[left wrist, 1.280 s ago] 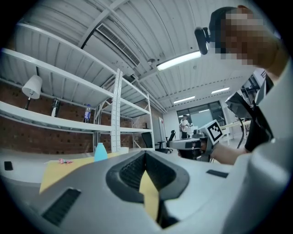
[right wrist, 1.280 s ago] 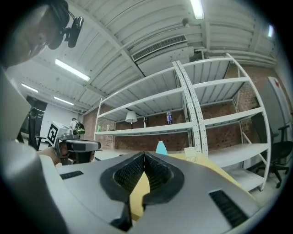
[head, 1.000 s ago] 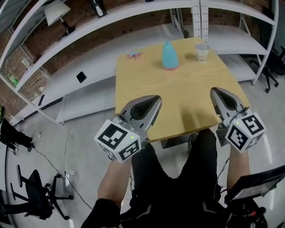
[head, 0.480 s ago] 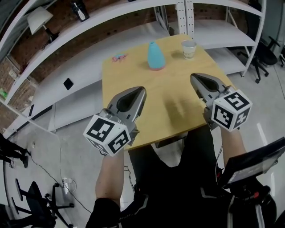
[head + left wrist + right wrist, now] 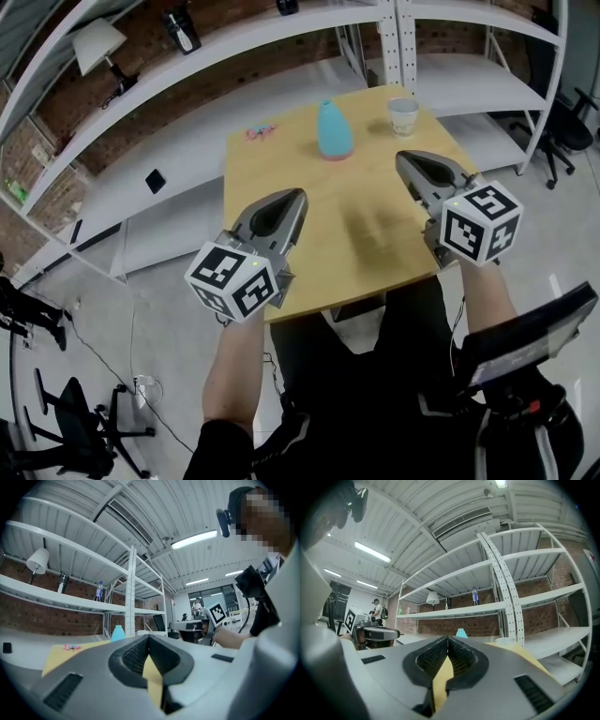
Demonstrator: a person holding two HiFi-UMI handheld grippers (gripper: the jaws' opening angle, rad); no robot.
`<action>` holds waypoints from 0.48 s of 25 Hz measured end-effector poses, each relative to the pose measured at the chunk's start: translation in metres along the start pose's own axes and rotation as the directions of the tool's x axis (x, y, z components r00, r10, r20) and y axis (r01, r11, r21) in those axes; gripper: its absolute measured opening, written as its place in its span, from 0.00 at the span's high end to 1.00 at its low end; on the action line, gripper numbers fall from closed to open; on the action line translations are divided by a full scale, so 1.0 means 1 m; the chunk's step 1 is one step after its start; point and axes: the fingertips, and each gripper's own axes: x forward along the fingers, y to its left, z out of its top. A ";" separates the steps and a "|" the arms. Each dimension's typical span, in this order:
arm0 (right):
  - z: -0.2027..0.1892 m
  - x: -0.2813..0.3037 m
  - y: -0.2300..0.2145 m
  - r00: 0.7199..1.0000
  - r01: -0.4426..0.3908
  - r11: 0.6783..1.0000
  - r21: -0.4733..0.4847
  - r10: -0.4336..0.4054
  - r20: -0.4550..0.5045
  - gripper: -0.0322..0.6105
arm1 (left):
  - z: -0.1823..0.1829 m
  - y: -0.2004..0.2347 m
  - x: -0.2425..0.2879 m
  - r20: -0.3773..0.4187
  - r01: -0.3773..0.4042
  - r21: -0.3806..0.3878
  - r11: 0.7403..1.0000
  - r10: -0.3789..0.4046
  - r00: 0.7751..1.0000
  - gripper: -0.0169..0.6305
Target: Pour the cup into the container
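Observation:
A white paper cup [image 5: 403,115] stands at the far right corner of the wooden table [image 5: 366,234]. To its left stands the light blue bottle-shaped container [image 5: 334,130]. My left gripper [image 5: 299,194] hovers over the table's near left part, shut and empty. My right gripper [image 5: 402,157] hovers over the near right part, also shut and empty, a short way in front of the cup. In the right gripper view the container [image 5: 461,633] and the cup's rim [image 5: 505,641] show beyond the closed jaws. The left gripper view shows the container [image 5: 118,633] far ahead.
A small pink object [image 5: 260,132] lies at the table's far left corner. White metal shelving [image 5: 281,37] runs behind the table, with a lamp [image 5: 98,42] and bottles on it. Office chairs [image 5: 562,103] stand at the right. The person's legs are under the near edge.
Both grippers have moved a little forward over the table's near part. Both stay shut and empty. The cup and container have not moved.

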 end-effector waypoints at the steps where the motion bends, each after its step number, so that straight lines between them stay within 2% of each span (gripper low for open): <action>1: 0.000 0.002 -0.002 1.000 0.000 1.000 0.003 0.000 0.000 0.95 | -0.001 0.002 0.003 -0.003 -0.001 0.000 1.000 0.001 1.000 0.97; 8: -0.003 0.023 -0.016 1.000 -0.001 1.000 0.000 0.001 -0.026 0.95 | -0.004 0.021 0.025 -0.012 0.006 -0.031 0.999 -0.007 1.000 0.97; 12: -0.007 0.035 -0.029 0.999 0.008 1.000 0.003 -0.008 -0.034 0.95 | -0.011 0.033 0.039 -0.024 0.005 -0.023 1.000 -0.006 1.000 0.97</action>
